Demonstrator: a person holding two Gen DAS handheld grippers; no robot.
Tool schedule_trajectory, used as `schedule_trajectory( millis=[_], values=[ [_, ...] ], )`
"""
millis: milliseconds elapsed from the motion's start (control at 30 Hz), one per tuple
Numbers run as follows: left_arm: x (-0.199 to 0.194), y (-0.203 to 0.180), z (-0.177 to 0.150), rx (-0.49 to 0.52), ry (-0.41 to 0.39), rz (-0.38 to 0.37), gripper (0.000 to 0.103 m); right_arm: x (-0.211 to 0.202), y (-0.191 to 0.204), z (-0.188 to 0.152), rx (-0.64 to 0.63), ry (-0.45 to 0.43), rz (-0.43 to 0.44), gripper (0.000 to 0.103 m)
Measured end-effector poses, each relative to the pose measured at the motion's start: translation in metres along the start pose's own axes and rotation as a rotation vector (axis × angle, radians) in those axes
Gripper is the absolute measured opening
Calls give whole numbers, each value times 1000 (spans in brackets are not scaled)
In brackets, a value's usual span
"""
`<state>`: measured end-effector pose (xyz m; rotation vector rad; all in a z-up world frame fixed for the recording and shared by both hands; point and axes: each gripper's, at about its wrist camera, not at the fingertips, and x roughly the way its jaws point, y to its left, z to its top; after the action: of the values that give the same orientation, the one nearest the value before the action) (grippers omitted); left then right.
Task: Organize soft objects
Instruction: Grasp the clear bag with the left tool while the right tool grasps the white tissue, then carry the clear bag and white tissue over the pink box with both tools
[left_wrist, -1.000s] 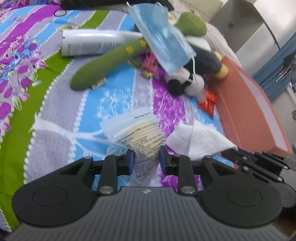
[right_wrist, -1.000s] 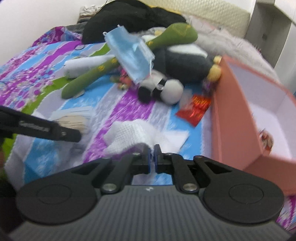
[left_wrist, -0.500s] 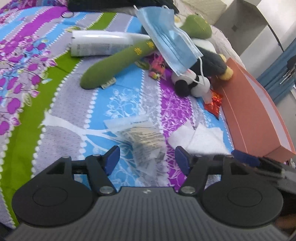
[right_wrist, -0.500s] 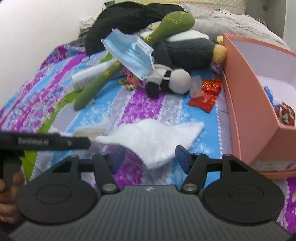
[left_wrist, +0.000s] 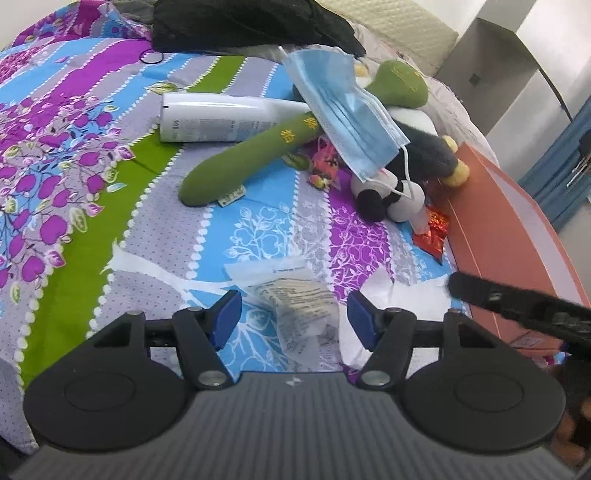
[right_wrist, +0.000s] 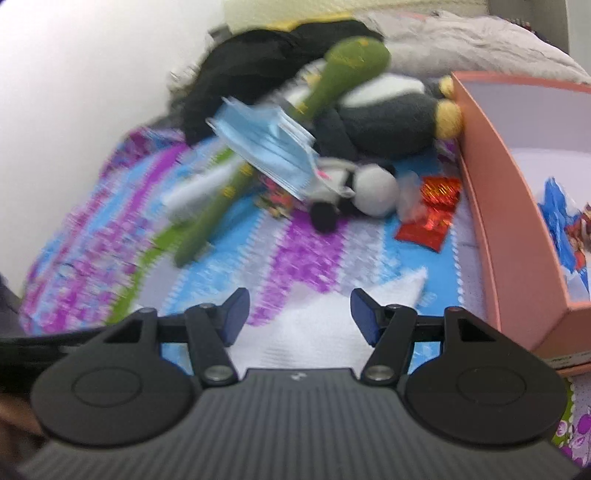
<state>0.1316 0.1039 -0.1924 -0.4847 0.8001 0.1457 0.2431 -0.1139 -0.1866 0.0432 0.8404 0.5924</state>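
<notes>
Leftmost, taking the orange box (left_wrist: 517, 236) as the landmark, a white bottle (left_wrist: 221, 118) lies on its side on the striped floral bedspread (left_wrist: 74, 229), well apart from the box. Next toward the box comes a long green plush (left_wrist: 243, 162), slanting up across the bottle's neck, with a blue face mask (left_wrist: 343, 110) draped over its upper part. Under the mask's lower edge lies a small black-and-white plush (left_wrist: 391, 195), close to the box's near wall, and behind it a larger dark plush with yellow feet (left_wrist: 428, 151) reaches almost to the box. A red foil packet (left_wrist: 432, 232) lies just beside the box wall.

Nearer the cameras, the left gripper (left_wrist: 293, 317) has its jaws apart, having just been opening; a clear plastic packet (left_wrist: 295, 295) with printed text lies on the bedspread between the pads, which do not press on it. Between that packet and the box a white cloth (right_wrist: 325, 325) lies flat on the bed. The right gripper (right_wrist: 295, 314) hangs over it, jaws likewise apart after just opening, the cloth beneath and between the pads but not clamped. The right-wrist view is blurred. Inside the box, blue and red wrappers (right_wrist: 565, 221) lie against its far side.
</notes>
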Motion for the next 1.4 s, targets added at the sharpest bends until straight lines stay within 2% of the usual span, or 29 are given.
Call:
schedule_trajectory(
  millis=[167,300,400,467,533,633,700,967,1067,1133,1233,1400],
  values=[
    [8,-8,-1,47,11,12,68,40,-5,-20,-52,99,-67,63],
    [12,-11,-3,80,15,37,68,47,7,-32,-189,97,-104,65],
    [16,-14,-4,98,15,49,68,48,12,-35,-213,95,-124,63],
    [17,-18,-6,119,7,63,68,48,13,-35,-218,97,-127,56],
    [18,-21,-7,143,-3,73,68,46,14,-35,-216,99,-119,35],
    [20,-26,-9,166,-6,87,68,41,17,-35,-232,101,-113,14],
    [21,-28,-10,184,-12,100,68,36,19,-35,-242,96,-113,11],
    [30,-33,-10,222,-2,142,65,5,9,-32,-199,50,-152,9],
    [36,-37,-11,234,17,149,54,1,-1,-34,-165,54,-164,9],
    [40,-38,-12,233,38,135,41,0,-8,-37,-130,65,-162,9],
    [39,-43,-13,248,32,134,34,-3,-13,-38,-92,70,-160,9],
    [28,-47,-11,240,20,111,30,-12,-9,-35,-80,50,-168,9]
  ],
)
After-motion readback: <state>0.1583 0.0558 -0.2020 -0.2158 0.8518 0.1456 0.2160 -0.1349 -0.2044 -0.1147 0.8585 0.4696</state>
